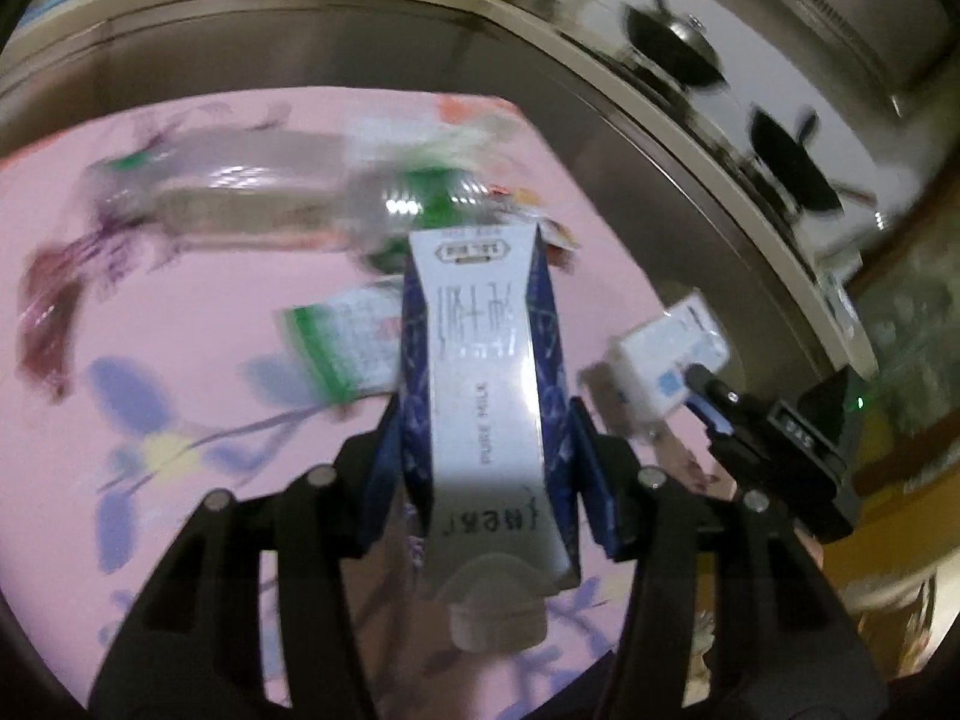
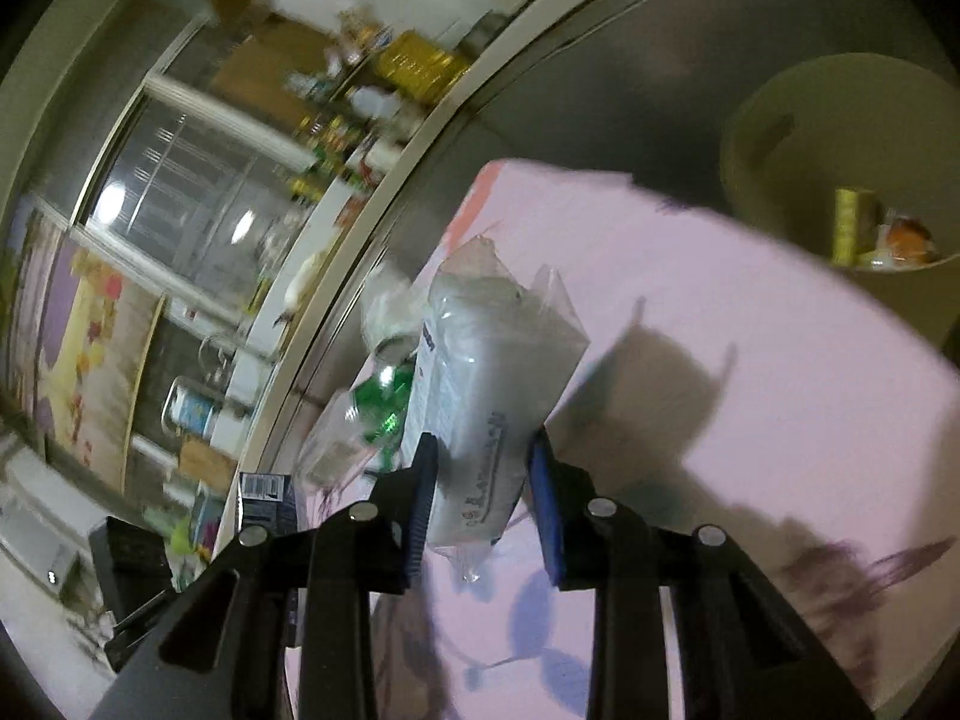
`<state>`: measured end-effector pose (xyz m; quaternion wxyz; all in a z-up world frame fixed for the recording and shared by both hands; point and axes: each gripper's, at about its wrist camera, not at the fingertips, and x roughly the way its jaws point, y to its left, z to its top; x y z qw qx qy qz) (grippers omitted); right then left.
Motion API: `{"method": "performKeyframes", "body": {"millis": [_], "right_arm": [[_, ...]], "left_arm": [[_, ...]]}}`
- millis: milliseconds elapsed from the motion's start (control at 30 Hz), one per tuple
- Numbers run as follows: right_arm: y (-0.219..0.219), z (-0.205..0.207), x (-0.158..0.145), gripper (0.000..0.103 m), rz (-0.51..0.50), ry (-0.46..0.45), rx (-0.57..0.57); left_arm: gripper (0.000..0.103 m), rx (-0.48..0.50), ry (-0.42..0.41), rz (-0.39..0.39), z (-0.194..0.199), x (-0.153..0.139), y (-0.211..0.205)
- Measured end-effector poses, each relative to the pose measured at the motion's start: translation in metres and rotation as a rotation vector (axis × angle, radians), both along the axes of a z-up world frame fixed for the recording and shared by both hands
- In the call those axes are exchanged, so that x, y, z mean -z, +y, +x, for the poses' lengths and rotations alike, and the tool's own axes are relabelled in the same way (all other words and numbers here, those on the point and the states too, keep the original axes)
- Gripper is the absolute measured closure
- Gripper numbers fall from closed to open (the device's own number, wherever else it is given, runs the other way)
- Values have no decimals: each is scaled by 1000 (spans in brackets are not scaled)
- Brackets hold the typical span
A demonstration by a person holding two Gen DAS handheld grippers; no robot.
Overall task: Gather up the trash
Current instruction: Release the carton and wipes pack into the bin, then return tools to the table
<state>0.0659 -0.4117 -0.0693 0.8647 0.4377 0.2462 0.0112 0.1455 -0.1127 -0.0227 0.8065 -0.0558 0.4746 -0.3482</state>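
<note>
My left gripper (image 1: 483, 420) is shut on a blue and white milk carton (image 1: 483, 384), held above the pink flowered cloth (image 1: 180, 300). A clear plastic bottle with a green label (image 1: 252, 198), a green and white packet (image 1: 348, 342) and other wrappers lie on the cloth beyond it. My right gripper (image 2: 480, 456) is shut on a white tissue pack in clear wrap (image 2: 480, 372); this gripper and pack also show at the right of the left wrist view (image 1: 666, 360). A pale round bin (image 2: 840, 168) with some trash inside stands at the upper right.
A grey surface with a pale rim (image 1: 660, 138) borders the cloth. Pans (image 1: 672, 48) and kitchen shelves with bottles (image 2: 414, 66) are in the background. The crushed bottle (image 2: 372, 408) lies left of the tissue pack.
</note>
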Motion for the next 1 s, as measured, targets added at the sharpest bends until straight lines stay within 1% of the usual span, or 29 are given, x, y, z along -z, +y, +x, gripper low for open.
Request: {"method": "performKeyframes", "body": {"millis": [67, 100, 133, 267, 300, 367, 433, 533, 567, 600, 633, 667, 700, 733, 767, 833, 900, 1000], "right_arm": [[-23, -13, 2, 75, 3, -10, 62], [-33, -18, 3, 75, 4, -14, 92], [-50, -28, 5, 75, 9, -19, 140], [-97, -53, 11, 75, 12, -18, 278], [-105, -56, 13, 75, 5, -12, 302], [-126, -60, 18, 75, -9, 11, 356], [-139, -59, 23, 75, -15, 32, 377], [-153, -57, 29, 74, -31, 57, 423], [-156, -55, 31, 71, -34, 68, 433], [-158, -54, 34, 68, -35, 75, 442], [-160, -55, 35, 66, -37, 77, 450], [-162, -56, 35, 57, -42, 76, 465], [-162, -58, 34, 44, -55, 73, 492], [-163, -62, 33, 39, -66, 62, 507], [-163, -63, 31, 34, -79, 54, 517], [-163, -68, 27, 34, -93, 33, 523], [-160, -74, 21, 34, -106, 7, 535], [-156, -78, 15, 34, -107, -19, 538]], "left_arm": [[53, 88, -21, 31, -2, -2, -52], [53, 117, -26, 42, -4, -3, -70], [53, 160, -31, 54, -5, -3, -98], [53, 305, -30, 76, -2, 0, -197], [53, 332, -33, 83, -2, 1, -215], [53, 375, -40, 104, -2, 5, -254], [53, 412, -44, 134, -5, 13, -291], [52, 432, -60, 177, -8, 25, -334], [52, 434, -67, 195, -8, 29, -346], [52, 431, -69, 210, -8, 32, -353], [48, 427, -69, 222, -8, 35, -359], [45, 425, -68, 233, -8, 38, -366], [38, 418, -77, 246, -8, 40, -373], [31, 411, -90, 257, -8, 40, -376], [30, 400, -106, 268, -9, 40, -379], [30, 392, -112, 265, -9, 35, -380], [30, 390, -119, 231, -12, 26, -373], [30, 387, -151, 208, -19, 13, -352]]}}
